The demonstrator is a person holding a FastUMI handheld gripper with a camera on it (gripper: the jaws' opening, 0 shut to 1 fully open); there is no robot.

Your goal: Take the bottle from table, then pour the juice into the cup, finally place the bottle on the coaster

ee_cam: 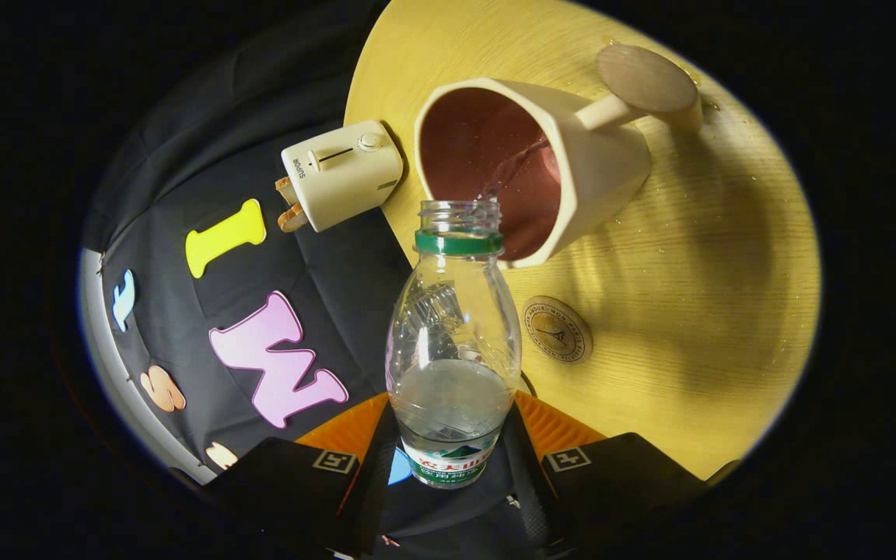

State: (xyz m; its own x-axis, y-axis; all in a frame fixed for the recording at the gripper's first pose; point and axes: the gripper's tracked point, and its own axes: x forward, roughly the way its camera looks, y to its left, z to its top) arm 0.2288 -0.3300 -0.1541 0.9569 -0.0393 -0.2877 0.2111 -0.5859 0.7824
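A cream toaster (341, 175) with toast in its slots stands at the wooden table's (697, 311) edge. Beside it, the gripper (452, 459) pinches a clear plastic bottle (453, 342), both fingers pressing its lower body. The uncapped mouth streams liquid into the cream mug (530, 167). A round coaster (558, 329) lies just beside the bottle, near the mug.

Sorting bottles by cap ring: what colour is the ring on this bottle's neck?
Green, seen in the gripper view: the ring circles the clear bottle held between the fingers.
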